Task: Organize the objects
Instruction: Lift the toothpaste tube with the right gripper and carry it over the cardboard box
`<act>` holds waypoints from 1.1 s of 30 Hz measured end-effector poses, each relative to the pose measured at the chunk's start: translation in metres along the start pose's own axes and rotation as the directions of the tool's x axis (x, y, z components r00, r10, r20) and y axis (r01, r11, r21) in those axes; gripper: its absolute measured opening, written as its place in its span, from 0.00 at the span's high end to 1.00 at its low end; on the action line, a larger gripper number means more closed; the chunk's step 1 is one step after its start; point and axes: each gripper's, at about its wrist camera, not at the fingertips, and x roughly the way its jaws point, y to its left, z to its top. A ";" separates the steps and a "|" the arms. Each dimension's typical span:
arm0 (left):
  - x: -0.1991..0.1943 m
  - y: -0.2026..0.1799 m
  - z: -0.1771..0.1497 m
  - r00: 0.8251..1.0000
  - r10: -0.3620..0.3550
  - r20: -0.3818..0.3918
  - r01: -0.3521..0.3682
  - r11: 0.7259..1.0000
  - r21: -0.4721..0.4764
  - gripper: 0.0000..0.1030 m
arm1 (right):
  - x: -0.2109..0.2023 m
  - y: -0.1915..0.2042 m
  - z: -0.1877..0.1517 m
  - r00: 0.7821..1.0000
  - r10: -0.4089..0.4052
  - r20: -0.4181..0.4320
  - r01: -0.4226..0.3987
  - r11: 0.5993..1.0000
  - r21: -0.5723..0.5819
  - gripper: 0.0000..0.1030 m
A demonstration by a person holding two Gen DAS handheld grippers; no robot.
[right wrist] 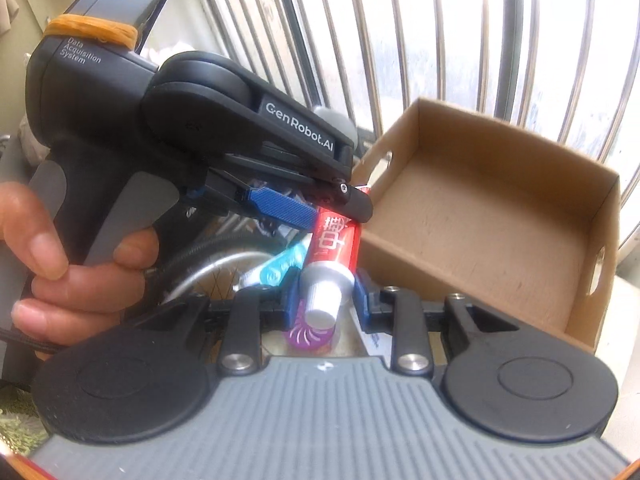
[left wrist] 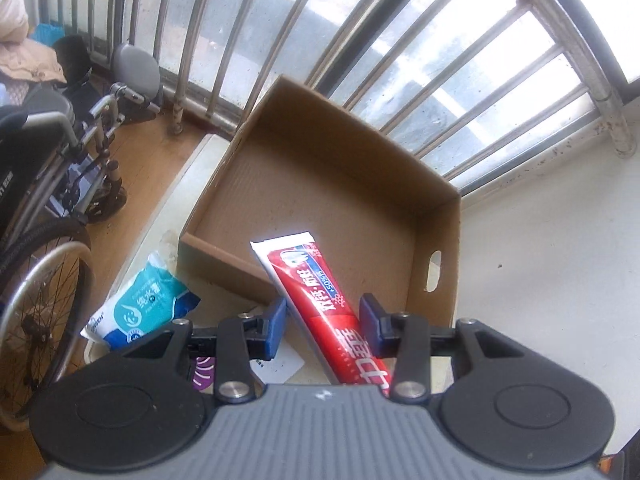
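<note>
- Barred windows [left wrist: 460,80] are backing a white tabletop [left wrist: 540,260], with a wheelchair [left wrist: 52,184] standing on the wood floor beside it.
- Left gripper [left wrist: 323,328] is straddling the red toothpaste [left wrist: 320,296]; its jaws are sitting apart at the tube's sides, and I cannot tell whether they are pressing it.
- Right gripper [right wrist: 326,300] is closing around the capped end, jaws just beside it, apparently gripping.
- Toothpaste is hanging in the air, its flat end reaching over the box [left wrist: 440,216] rim.
- Box is looking empty, so organizing is barely starting; a blue packet [left wrist: 140,304] and a purple item [right wrist: 310,334] are lying outside, waiting.
</note>
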 end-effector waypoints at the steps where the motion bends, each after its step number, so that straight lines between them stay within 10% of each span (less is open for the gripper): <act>1: -0.002 -0.005 0.005 1.000 -0.006 0.004 0.006 1.000 0.013 0.60 | -0.007 0.000 0.003 1.000 -0.008 0.010 0.008 1.000 0.001 0.74; 22: 0.107 -0.126 0.101 0.993 0.012 -0.114 0.007 0.987 0.161 0.60 | -0.011 -0.154 0.077 0.998 -0.052 0.026 0.047 0.983 0.180 0.74; 33: 0.225 -0.174 0.113 0.950 0.061 -0.307 0.034 0.955 0.295 0.71 | 0.031 -0.238 0.072 0.992 -0.097 -0.086 0.119 0.944 0.309 0.74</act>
